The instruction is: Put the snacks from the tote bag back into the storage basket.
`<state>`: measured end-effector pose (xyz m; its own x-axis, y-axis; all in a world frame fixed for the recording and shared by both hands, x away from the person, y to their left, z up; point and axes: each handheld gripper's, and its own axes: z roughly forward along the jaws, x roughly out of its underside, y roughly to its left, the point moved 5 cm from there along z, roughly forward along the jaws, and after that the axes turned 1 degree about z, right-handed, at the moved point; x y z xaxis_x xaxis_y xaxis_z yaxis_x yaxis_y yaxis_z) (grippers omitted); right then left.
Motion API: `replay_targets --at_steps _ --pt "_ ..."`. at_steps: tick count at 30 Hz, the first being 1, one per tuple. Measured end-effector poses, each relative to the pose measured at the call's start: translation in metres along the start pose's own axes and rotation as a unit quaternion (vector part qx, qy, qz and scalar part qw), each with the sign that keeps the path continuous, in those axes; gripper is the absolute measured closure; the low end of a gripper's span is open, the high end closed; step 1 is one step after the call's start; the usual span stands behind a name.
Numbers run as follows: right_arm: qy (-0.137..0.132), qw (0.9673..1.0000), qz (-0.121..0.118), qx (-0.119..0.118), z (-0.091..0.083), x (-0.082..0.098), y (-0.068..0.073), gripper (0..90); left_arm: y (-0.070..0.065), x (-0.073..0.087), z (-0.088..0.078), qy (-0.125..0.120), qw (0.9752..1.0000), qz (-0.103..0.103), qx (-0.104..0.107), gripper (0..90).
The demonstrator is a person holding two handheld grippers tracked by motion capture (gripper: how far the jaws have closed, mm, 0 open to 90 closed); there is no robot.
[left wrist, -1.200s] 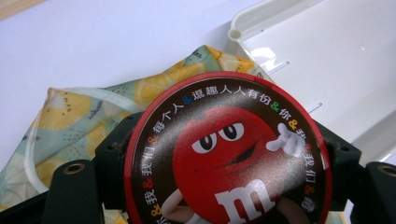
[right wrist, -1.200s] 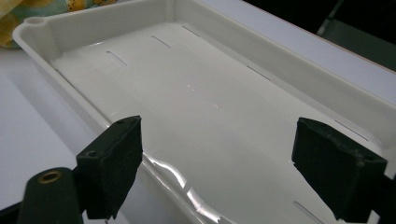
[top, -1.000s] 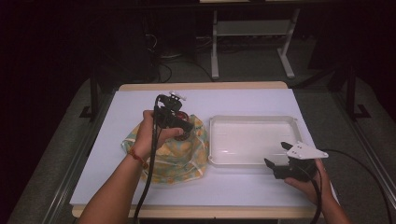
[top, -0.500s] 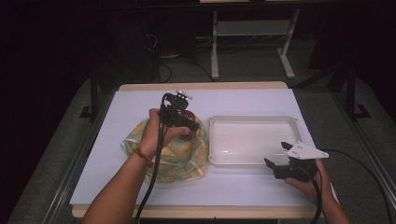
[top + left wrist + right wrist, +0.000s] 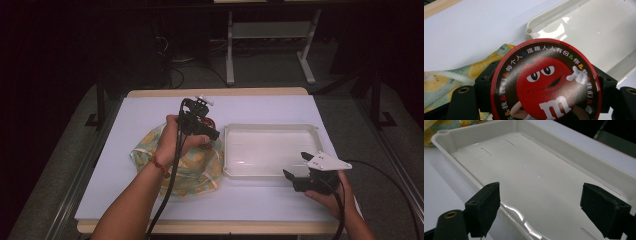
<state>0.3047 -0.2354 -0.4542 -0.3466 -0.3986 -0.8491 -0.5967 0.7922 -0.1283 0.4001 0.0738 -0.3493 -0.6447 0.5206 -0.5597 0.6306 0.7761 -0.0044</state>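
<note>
A round red-rimmed M&M's tin (image 5: 546, 81) with a red candy figure on its lid sits between my left gripper's (image 5: 546, 86) jaws, which are shut on it. In the high view that left gripper (image 5: 210, 131) hovers over the right part of a yellow-green patterned cloth bag (image 5: 172, 162), close to the white plastic tray (image 5: 270, 128). My right gripper (image 5: 295, 167) stands open at the tray's near right corner. In the right gripper view its black pads (image 5: 485, 206) are wide apart above the tray's near rim (image 5: 519, 218), with nothing between them.
The tray (image 5: 541, 170) lies right of centre on the white table top (image 5: 130, 135). The bag (image 5: 441, 80) spreads over the left half. A cable (image 5: 170, 185) trails from the left gripper along the forearm. Metal rack legs (image 5: 230, 45) stand beyond the far edge.
My left gripper has risen from the bag and moved right and away toward the tray, carrying the tin. The right gripper has stayed put.
</note>
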Motion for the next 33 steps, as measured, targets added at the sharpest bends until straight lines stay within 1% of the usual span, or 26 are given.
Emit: replay_targets --at_steps 3,9,19,22,25,30,33 --pt "0.001 1.0 -0.001 0.0 0.0 0.0 0.0 15.7 -0.004 -0.003 0.003 -0.002 1.0 -0.001 0.002 24.9" --pt "0.0 1.0 0.0 0.0 0.0 0.0 0.0 15.7 -0.014 -0.008 0.008 0.001 0.9999 0.006 0.008 24.9" --pt "-0.005 1.0 0.002 0.001 -0.003 -0.001 -0.001 15.7 -0.023 -0.015 0.015 0.002 0.9998 0.012 0.014 24.9" --pt "-0.004 1.0 0.005 0.002 -0.003 0.0 -0.001 15.7 -0.026 -0.016 0.018 0.002 0.9998 0.012 0.017 24.9" --pt "-0.001 1.0 0.001 0.001 -0.002 0.0 0.0 15.7 -0.03 -0.018 0.024 0.007 0.9996 0.016 0.02 24.9" --pt "-0.004 1.0 -0.001 -0.001 -0.002 0.0 0.0 15.7 -0.036 -0.022 0.031 0.007 0.9996 0.017 0.021 24.9" --pt "-0.002 1.0 0.001 0.0 -0.002 0.0 0.0 15.7 -0.044 -0.024 0.035 0.009 0.9993 0.025 0.027 25.0"
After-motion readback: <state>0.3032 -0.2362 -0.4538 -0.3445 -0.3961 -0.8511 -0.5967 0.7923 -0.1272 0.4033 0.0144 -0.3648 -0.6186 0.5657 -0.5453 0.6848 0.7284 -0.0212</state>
